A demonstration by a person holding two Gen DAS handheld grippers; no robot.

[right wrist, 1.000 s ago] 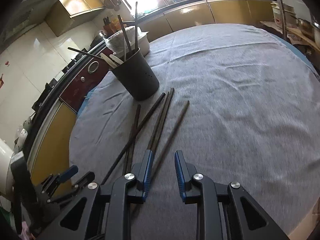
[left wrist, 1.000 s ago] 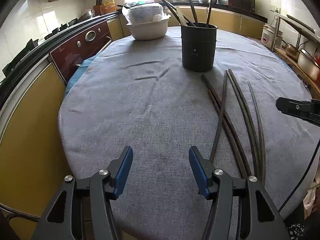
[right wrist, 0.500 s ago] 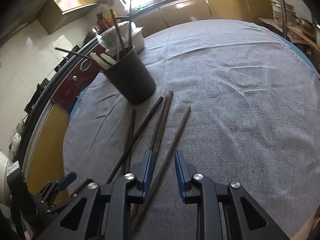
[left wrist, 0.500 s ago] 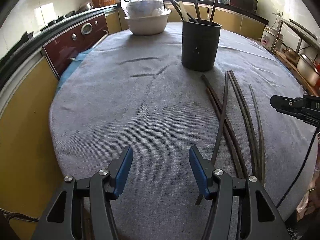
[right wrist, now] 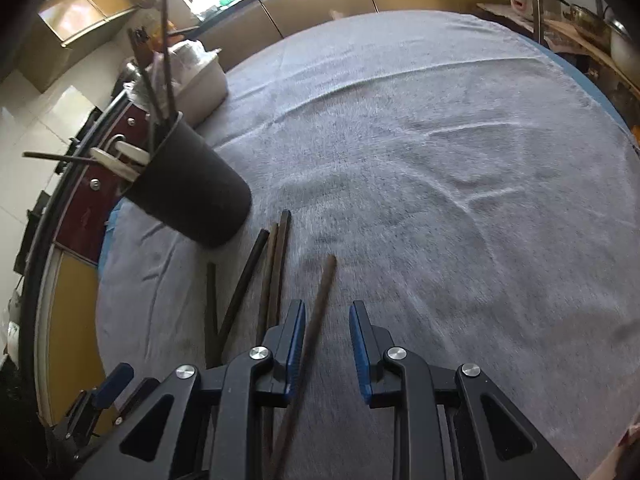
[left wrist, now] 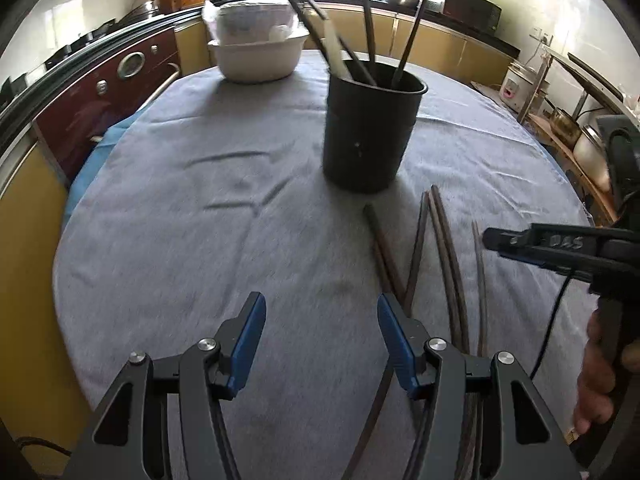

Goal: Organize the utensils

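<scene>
A black utensil holder (left wrist: 372,132) stands on the grey cloth table (left wrist: 200,220) with several dark chopsticks and a white spoon in it; it also shows in the right wrist view (right wrist: 192,196). Several dark chopsticks (left wrist: 444,252) lie loose on the cloth in front of it. My left gripper (left wrist: 320,340) is open and empty, low over the cloth left of them. My right gripper (right wrist: 326,344) is open, with one loose chopstick (right wrist: 316,312) running between its jaws. Its side shows in the left wrist view (left wrist: 560,244).
A white bowl with a wrapped stack (left wrist: 258,52) sits at the table's far edge. A red oven (left wrist: 108,92) and yellow cabinets run along the left. Shelves with pots (left wrist: 588,140) stand to the right. The table's edge (left wrist: 64,320) is close on the left.
Both grippers have moved forward toward the holder. My right gripper has come down over the loose chopsticks, so that one now lies between its jaws.
</scene>
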